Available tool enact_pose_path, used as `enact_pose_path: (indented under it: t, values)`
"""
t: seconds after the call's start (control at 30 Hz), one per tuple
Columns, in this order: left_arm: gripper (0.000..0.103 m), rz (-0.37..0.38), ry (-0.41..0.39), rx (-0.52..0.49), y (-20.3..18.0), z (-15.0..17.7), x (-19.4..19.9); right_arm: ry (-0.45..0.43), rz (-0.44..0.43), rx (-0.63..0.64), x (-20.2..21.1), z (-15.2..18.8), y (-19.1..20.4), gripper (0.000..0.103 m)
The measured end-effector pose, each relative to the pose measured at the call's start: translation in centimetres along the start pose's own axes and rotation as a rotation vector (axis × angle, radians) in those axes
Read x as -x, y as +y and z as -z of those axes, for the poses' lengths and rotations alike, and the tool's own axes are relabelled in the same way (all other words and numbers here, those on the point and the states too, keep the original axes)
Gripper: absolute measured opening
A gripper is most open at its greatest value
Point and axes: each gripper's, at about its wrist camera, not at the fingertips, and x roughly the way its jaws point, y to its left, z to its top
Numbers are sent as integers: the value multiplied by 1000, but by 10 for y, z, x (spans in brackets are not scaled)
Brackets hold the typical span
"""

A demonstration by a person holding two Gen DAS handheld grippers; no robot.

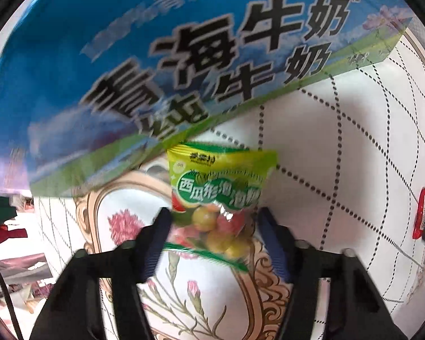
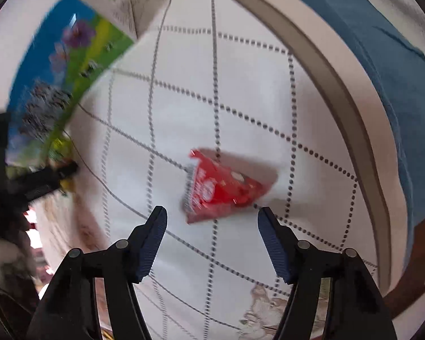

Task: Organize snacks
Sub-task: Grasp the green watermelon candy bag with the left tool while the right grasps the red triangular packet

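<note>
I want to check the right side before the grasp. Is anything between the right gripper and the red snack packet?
Nothing visible is. The red snack packet lies alone on the tablecloth, just ahead of the right gripper, whose fingers stand apart, not touching it.

Green candy bag (image 1: pixel 216 187): glossy plastic film, clear lower part showing smooth round sweets. Red packet (image 2: pixel 223 189): shiny crinkled foil-like plastic. Milk carton (image 1: pixel 155 56): printed cardboard, slight sheen. Tablecloth (image 1: pixel 340 141): smooth, wipeable-looking, printed dotted grid and flowers. Gripper fingers (image 2: pixel 153 243): matt black plastic, ribbed blue pads. Blue cloth (image 2: pixel 382 56): soft, matt.
</note>
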Motion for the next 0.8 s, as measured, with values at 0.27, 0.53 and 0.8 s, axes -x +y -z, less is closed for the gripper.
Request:
enact_pose_path:
  t: [0.27,0.53,0.8]
  values:
    - [49,161,57,213,30,44,1,-59,19,-96,-13,-35,-2,52]
    - [49,355,130,434,55,97,-8,-43,105,257,-19,-31,73,43]
    - [49,388,167,432,47,128,-16,199,79,589,-38,6,141,43]
